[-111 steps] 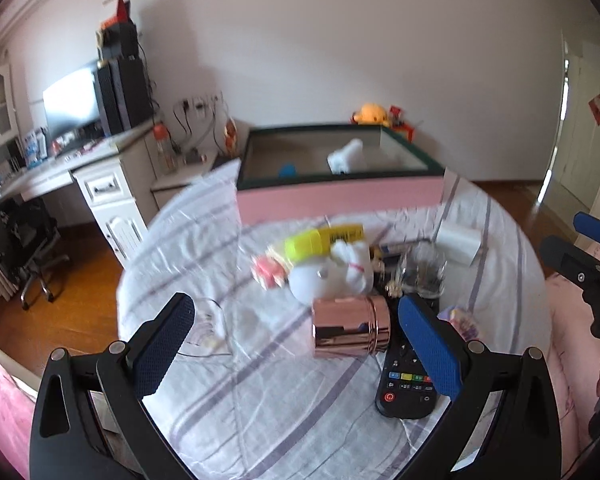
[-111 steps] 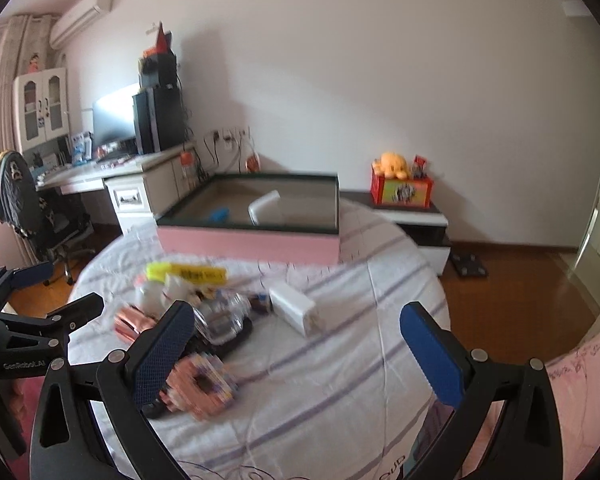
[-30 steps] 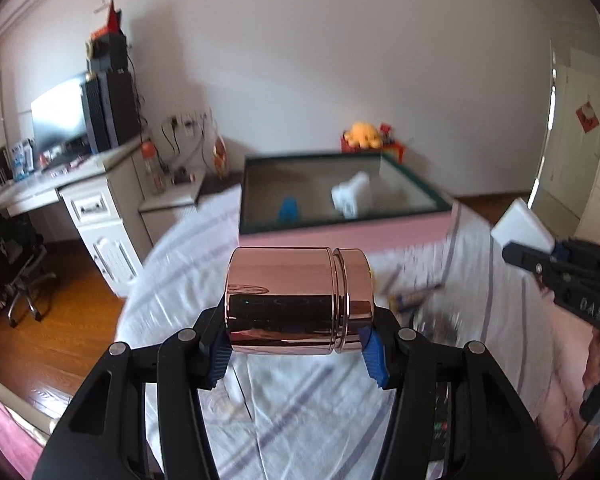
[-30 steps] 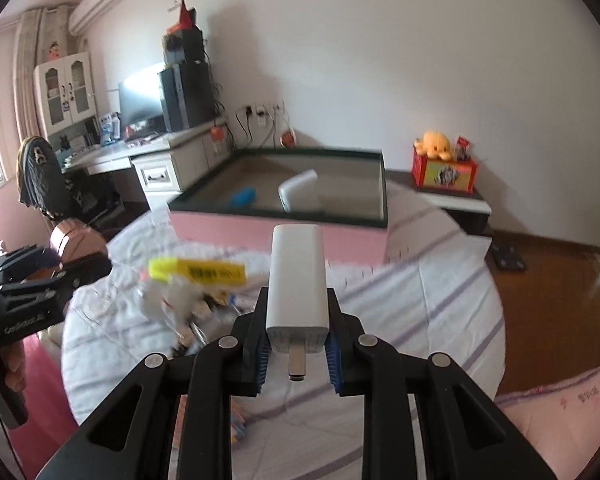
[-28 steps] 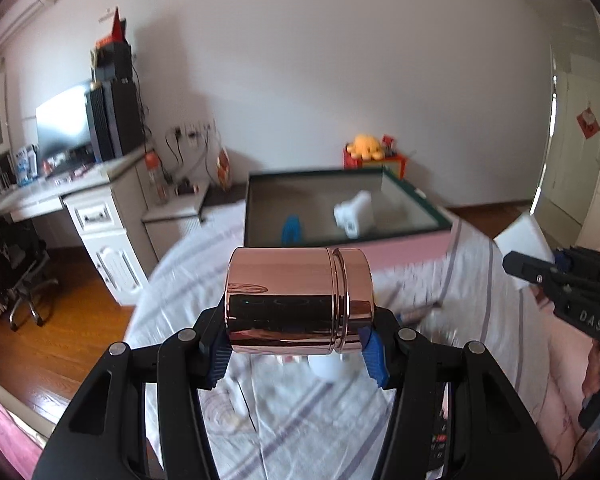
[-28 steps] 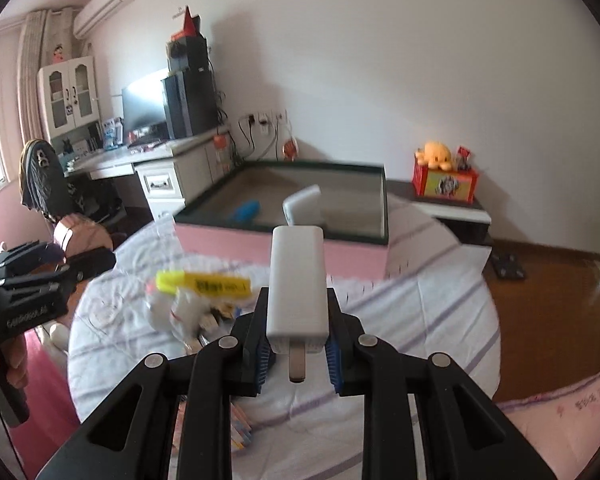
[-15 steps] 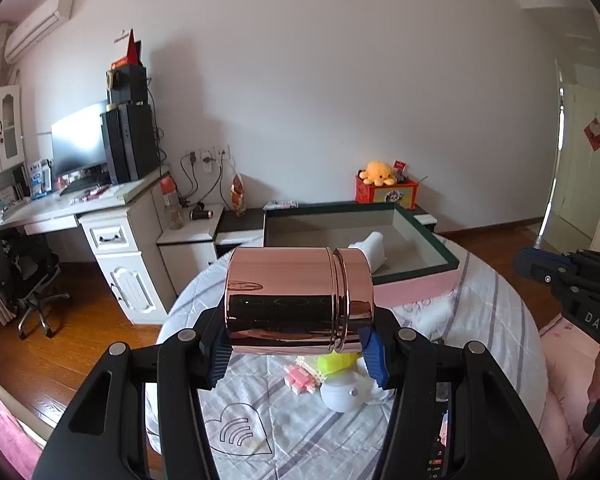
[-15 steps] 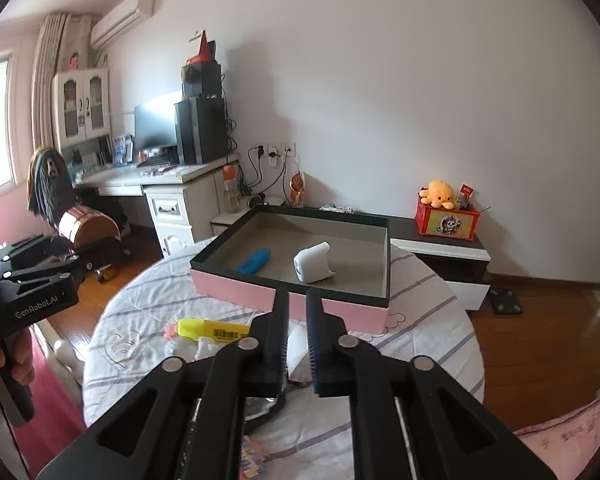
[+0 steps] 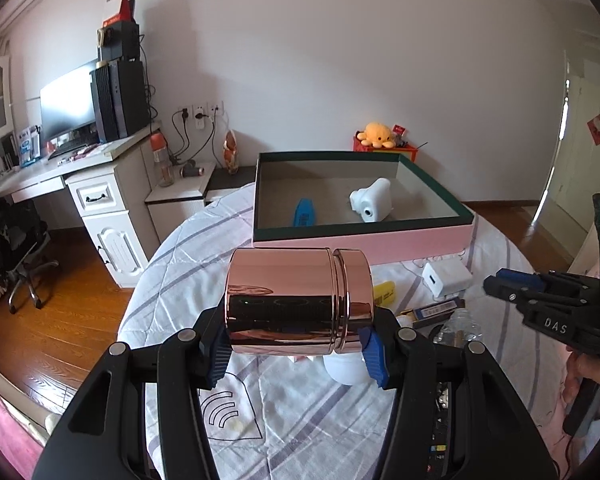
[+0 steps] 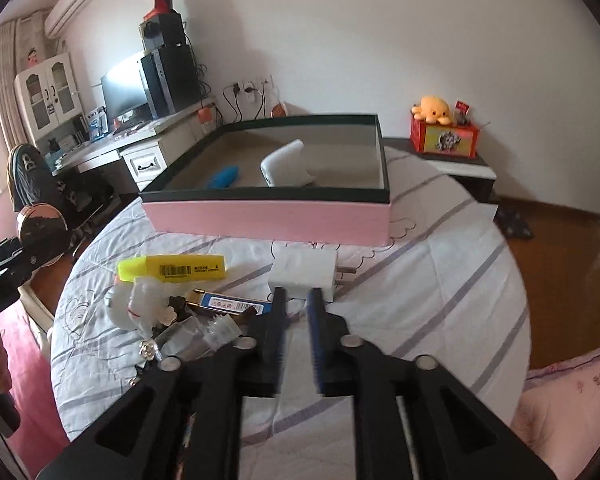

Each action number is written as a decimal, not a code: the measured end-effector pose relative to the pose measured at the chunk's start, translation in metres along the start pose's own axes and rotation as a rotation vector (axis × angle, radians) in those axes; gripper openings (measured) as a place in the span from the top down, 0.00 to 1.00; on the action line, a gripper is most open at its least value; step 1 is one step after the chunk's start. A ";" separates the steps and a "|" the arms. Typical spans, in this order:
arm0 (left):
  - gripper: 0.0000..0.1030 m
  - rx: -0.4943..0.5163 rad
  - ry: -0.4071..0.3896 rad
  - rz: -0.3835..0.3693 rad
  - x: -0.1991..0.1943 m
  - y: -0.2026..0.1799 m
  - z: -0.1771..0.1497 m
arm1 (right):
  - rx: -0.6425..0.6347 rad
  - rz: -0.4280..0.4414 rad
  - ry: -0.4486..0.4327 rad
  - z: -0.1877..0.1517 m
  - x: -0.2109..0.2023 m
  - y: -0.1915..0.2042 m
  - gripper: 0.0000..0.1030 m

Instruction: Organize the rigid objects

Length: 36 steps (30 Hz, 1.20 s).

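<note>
My left gripper (image 9: 296, 350) is shut on a shiny rose-gold tin (image 9: 298, 306), held sideways above the table's near side. The pink box (image 9: 360, 236) with a dark green rim stands at the far side and holds a blue object (image 9: 303, 212) and a white device (image 9: 372, 200). My right gripper (image 10: 298, 304) is nearly shut and empty, above the table. A white charger (image 10: 304, 270) lies on the cloth just beyond its fingertips. In the right wrist view the tin (image 10: 40, 230) shows at far left.
A yellow highlighter (image 10: 172, 268), a white toy (image 10: 140, 308), a blue-labelled bar (image 10: 228, 304) and a clear glass piece (image 10: 196, 338) lie clustered on the striped tablecloth (image 10: 440, 280). A remote (image 9: 440, 432) lies near the table's front. A desk with monitor (image 9: 68, 108) stands left.
My right gripper has let go of the white charger, which now lies on the cloth in front of the box; its jaws have closed to a narrow gap. Both grippers rose and pulled back.
</note>
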<state>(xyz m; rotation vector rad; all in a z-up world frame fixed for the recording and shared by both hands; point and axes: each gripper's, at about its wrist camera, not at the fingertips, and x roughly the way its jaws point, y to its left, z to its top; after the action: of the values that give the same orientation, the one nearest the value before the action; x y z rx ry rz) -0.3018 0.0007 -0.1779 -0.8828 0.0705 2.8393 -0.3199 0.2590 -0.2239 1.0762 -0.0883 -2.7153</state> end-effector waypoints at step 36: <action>0.47 0.002 -0.074 0.023 -0.032 0.006 0.012 | -0.051 -0.051 -0.117 0.019 -0.036 0.026 0.46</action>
<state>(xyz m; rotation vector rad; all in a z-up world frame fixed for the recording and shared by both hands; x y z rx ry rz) -0.2838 -0.0083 -0.1497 -0.7802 0.0745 2.8900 -0.3031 0.2411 -0.1823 0.9178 -0.0105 -2.8091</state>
